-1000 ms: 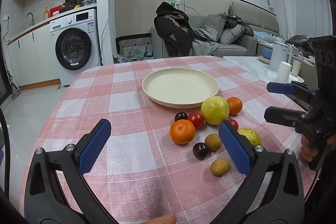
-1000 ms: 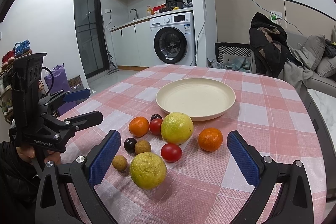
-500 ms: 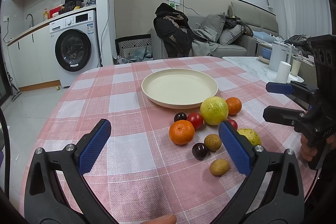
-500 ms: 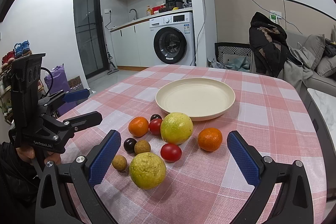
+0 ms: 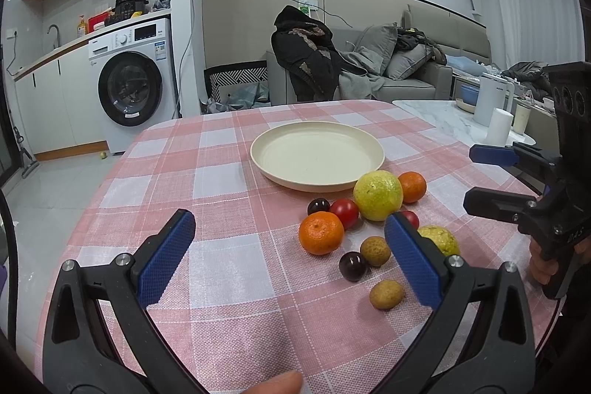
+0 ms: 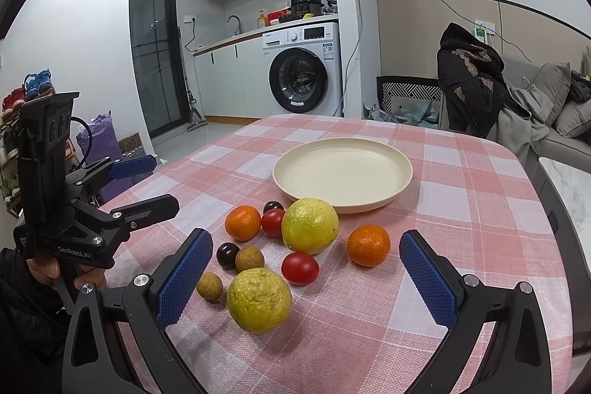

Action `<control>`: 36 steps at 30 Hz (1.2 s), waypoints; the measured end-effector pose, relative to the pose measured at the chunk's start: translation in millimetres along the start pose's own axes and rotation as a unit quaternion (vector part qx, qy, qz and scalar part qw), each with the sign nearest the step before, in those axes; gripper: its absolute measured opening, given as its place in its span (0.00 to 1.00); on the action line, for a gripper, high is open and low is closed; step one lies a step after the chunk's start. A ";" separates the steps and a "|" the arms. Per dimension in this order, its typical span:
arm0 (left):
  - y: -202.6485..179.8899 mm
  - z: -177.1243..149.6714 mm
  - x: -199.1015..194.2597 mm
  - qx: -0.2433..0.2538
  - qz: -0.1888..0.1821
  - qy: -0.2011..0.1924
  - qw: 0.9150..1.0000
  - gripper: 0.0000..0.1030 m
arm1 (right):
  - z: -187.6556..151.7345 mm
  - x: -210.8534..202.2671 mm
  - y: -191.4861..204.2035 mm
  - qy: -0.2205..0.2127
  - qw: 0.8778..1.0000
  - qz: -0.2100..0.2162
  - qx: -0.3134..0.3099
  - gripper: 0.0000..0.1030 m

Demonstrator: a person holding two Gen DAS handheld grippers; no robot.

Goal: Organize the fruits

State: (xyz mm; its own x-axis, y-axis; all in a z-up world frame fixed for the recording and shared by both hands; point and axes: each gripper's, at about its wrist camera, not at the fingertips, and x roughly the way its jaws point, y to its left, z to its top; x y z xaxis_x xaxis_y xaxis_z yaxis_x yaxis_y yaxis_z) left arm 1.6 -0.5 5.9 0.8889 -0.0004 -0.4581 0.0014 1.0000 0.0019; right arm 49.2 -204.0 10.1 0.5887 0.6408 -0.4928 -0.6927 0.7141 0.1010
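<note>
Hovering spread and empty over the pink checked counter, the left gripper and right gripper face loose fruit clustered near the empty cream round plate. I would take the near bumpy yellow-green citrus first, closing gently across its middle.

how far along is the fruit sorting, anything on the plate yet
Nothing looks done: the cream plate holds no fruit. Nothing is in hand either; the left gripper and right gripper both hover with jaws wide open. All of it is left: two yellow-green citrus, two oranges, two red tomatoes, two dark cherries and two small brown fruits sit clustered on the checked tablecloth in front of the plate.
</note>
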 end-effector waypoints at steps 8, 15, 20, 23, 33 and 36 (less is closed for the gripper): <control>3.0 1.5 0.4 0.006 -0.008 0.001 1.000 0.99 | 1.2 -0.6 0.1 0.002 1.000 -0.012 0.003 1.00; 3.1 -0.2 5.3 0.011 -0.014 0.007 1.000 0.99 | 1.5 4.9 1.1 0.017 1.000 -0.021 0.002 1.00; 5.3 -0.7 18.0 0.004 -0.018 0.032 0.999 0.99 | -1.3 12.0 3.7 0.053 0.998 -0.030 -0.001 1.00; 6.0 -2.3 22.4 0.000 -0.018 0.040 0.999 0.99 | -5.0 15.8 5.8 0.073 0.997 -0.014 0.005 1.00; -4.0 -5.7 29.8 0.021 -0.012 0.065 0.998 0.99 | -20.5 37.3 18.7 0.148 0.988 0.035 -0.003 0.76; -3.8 -5.9 34.5 0.020 -0.016 0.077 0.997 0.99 | -23.5 40.9 21.6 0.159 0.986 0.043 -0.002 0.68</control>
State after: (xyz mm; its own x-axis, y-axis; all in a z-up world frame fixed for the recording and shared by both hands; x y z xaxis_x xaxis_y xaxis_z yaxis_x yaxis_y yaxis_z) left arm 29.6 -4.3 -15.2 0.8067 -0.0285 -0.5902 0.0495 0.9986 0.0194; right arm 48.5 -169.0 -28.2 0.3678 0.5771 -0.7292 -0.7361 0.6598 0.1510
